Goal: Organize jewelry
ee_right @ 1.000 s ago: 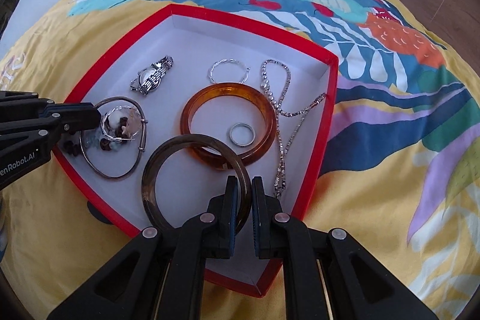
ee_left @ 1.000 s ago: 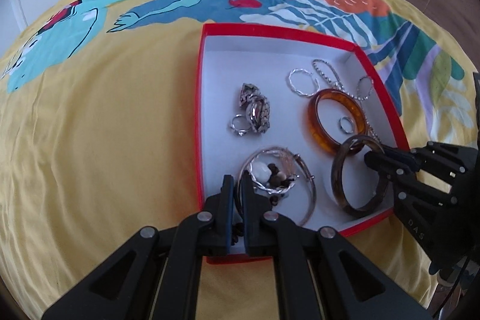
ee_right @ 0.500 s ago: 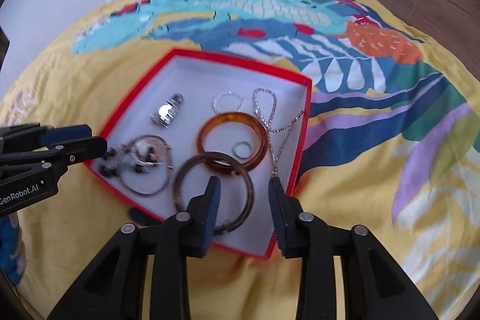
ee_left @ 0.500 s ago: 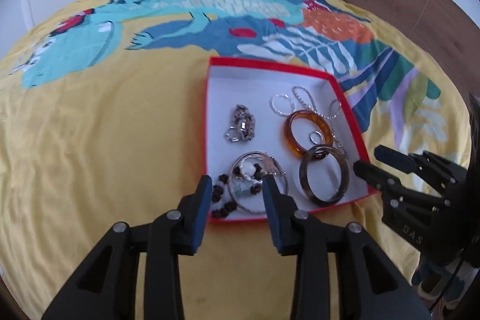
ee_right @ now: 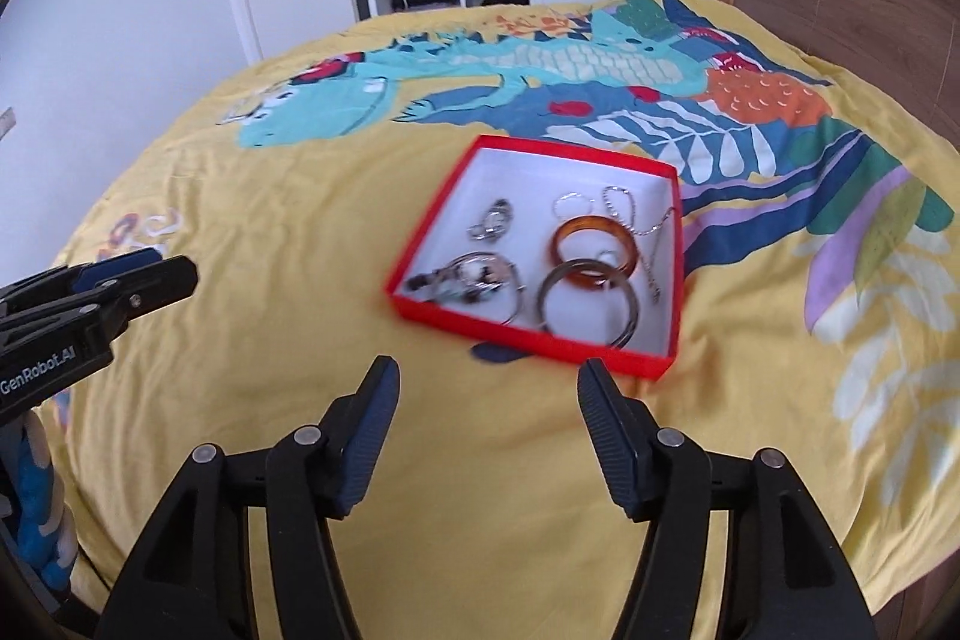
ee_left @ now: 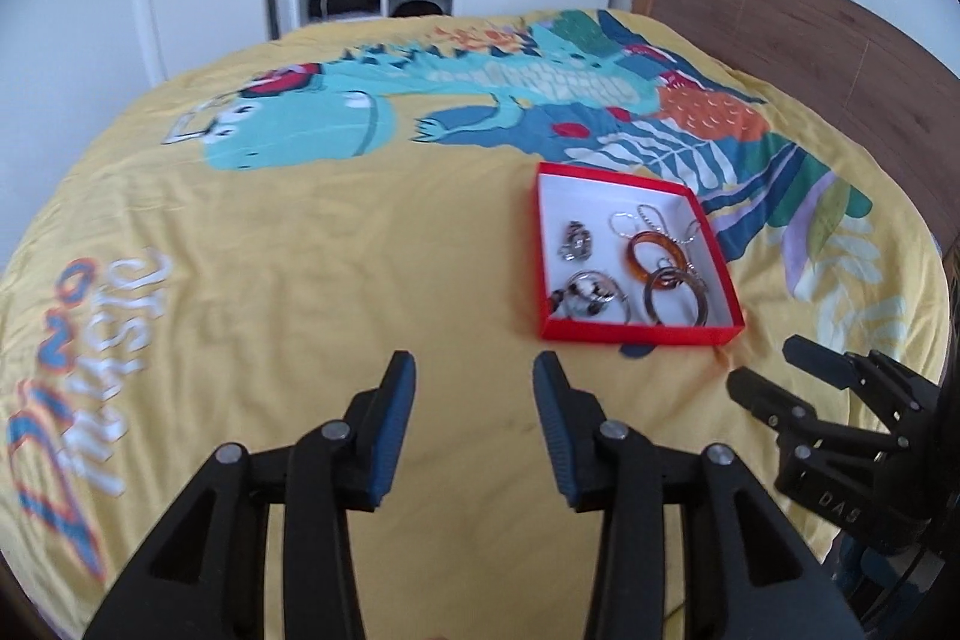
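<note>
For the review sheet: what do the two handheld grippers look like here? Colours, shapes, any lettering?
Both are black plastic. The left gripper and right gripper each have two angular, open-framed finger arms joined by silver rivets, with ribbed blue pads lining the inner faces. Seen from the other camera, the left gripper body reads "GenRobot.AI" in white, and the right body shows the letters "DAS". No sleeve is clearly visible.

Black hand-held gripper (ee_right: 486, 403), blue ribbed pads (ee_right: 606, 430)

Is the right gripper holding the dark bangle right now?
No, the right gripper is open and empty; the dark bangle lies in the red box.
</note>
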Demonstrator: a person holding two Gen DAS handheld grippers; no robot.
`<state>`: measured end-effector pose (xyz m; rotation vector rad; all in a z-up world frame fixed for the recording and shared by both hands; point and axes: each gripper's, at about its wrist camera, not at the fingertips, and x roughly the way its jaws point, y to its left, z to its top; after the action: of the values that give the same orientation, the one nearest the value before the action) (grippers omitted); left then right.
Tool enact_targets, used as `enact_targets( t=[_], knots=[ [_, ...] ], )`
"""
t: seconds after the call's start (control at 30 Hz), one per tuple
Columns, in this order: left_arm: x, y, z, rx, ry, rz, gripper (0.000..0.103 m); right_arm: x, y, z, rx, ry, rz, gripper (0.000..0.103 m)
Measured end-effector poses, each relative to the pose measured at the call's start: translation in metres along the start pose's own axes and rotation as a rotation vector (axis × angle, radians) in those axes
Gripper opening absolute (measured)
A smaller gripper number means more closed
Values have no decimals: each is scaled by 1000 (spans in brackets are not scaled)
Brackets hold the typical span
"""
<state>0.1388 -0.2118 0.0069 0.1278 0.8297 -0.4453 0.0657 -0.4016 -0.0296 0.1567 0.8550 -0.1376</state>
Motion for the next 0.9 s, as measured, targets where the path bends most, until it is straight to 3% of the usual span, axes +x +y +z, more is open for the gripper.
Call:
enact_targets(
  t=[0.17, 0.27, 0.63, 0.9],
  knots=[
    [-41, 26, -27, -23, -31, 77, 39, -26, 20, -16, 1, -23, 12, 62],
    [-60, 40, -42, -33, -44, 120, 51, -40, 32, -27, -1, -36, 15, 63],
    [-102, 84, -87, -93, -78, 192, 63, -66, 62, -58, -12, -75, -8, 103],
    [-109, 96, -108, -119, -90, 219, 69, -71, 66, -72, -13, -76, -33, 103]
  ],
)
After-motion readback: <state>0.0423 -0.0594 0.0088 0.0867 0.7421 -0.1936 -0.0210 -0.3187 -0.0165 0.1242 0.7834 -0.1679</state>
